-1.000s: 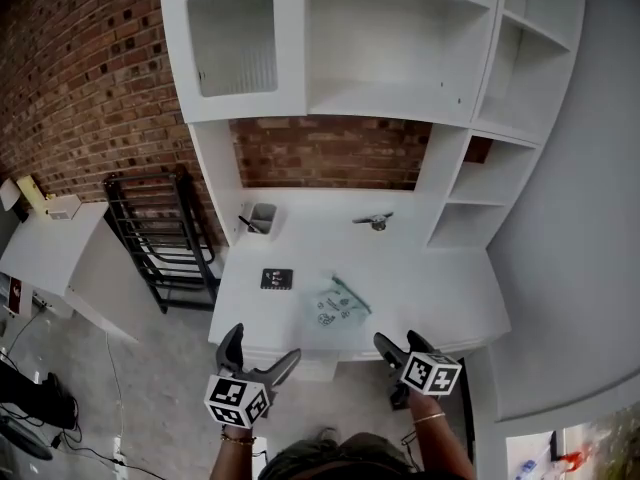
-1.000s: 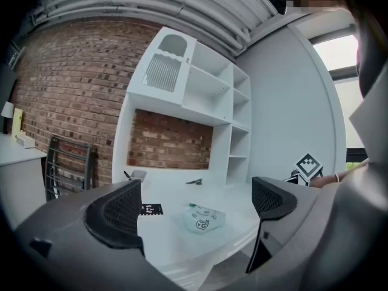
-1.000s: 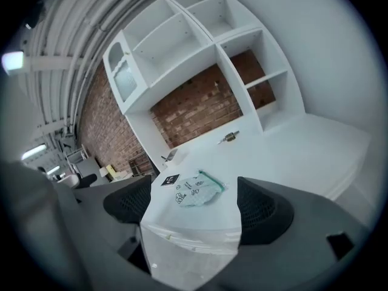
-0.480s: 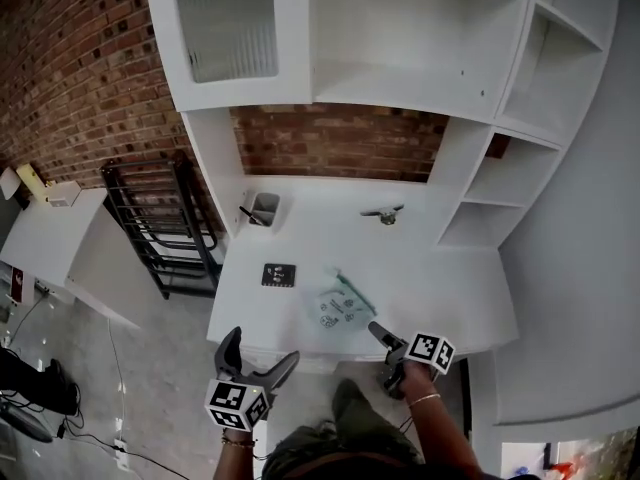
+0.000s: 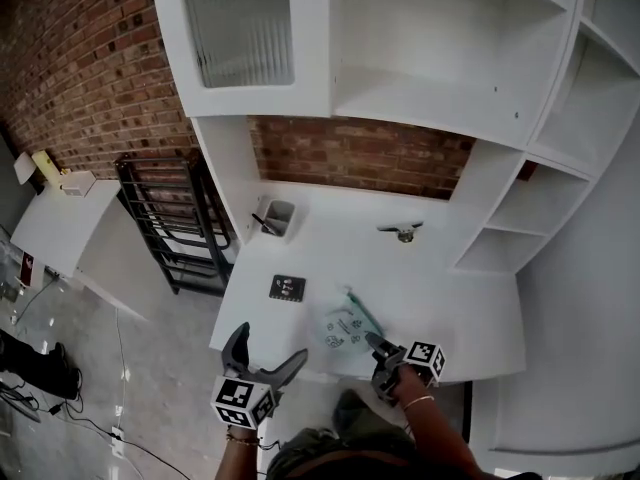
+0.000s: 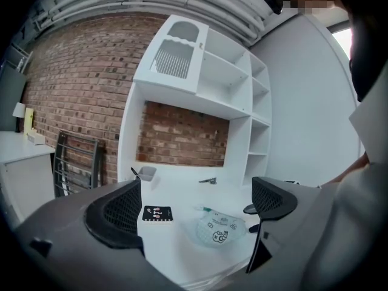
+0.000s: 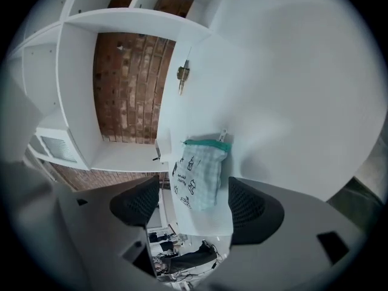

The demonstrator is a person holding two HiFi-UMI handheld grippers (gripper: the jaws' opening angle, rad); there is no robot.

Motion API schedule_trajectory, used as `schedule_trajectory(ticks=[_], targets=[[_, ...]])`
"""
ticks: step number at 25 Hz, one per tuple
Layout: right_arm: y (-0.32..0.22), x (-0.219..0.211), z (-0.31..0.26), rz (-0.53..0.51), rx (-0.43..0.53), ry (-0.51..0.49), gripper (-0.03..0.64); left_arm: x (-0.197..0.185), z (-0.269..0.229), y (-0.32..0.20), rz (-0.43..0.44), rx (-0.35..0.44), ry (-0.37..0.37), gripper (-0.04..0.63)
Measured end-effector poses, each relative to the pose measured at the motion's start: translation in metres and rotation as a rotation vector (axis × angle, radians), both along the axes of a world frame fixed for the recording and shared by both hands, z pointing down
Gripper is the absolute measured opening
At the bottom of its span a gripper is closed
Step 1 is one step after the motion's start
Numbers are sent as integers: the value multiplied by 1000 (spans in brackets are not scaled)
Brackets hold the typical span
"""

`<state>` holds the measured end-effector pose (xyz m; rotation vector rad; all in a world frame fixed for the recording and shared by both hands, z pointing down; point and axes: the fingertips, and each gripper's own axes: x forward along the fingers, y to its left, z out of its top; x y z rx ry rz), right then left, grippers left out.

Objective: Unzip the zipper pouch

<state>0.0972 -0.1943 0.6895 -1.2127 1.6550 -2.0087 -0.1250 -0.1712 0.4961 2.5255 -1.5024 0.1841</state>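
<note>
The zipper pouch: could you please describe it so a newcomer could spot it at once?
Start at the white desk below the white shelves. Near its front edge, right of the small black card, lies the zipper pouch. It alone is soft and translucent, with a pale checked pattern, black doodles and a green zipper along one edge.

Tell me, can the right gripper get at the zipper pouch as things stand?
Probably yes. The right gripper, whose jaws have just been closing with nothing between them, is open; the zipper pouch lies ahead on the desk, nothing blocking.
</note>
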Motion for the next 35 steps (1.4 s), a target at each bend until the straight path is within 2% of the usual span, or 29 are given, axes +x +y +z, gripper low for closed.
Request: schedule_trajectory(ticks=[8, 15, 19, 24, 28, 32, 35], targets=[[-20, 2, 25, 24, -76, -92, 316, -5, 10, -8, -49, -30, -11, 566], [-36, 4, 35, 45, -94, -125, 210, -6, 12, -18, -65, -34, -36, 566], [-42, 2, 42, 33, -112, -103, 115, -3, 14, -23, -63, -37, -32, 566], [-46, -1, 46, 14, -107, -106, 69, -7, 18, -29, -71, -45, -32, 566], [-52, -1, 44, 9, -65, -122, 26, -5, 21, -33, -66, -50, -32, 566], [-61, -5, 25, 0, 24, -123, 12, -2, 24, -34, -57, -56, -36, 566], [-66, -9, 5, -57, 124, -74, 9, 1, 27, -33, -48, -65, -33, 566]])
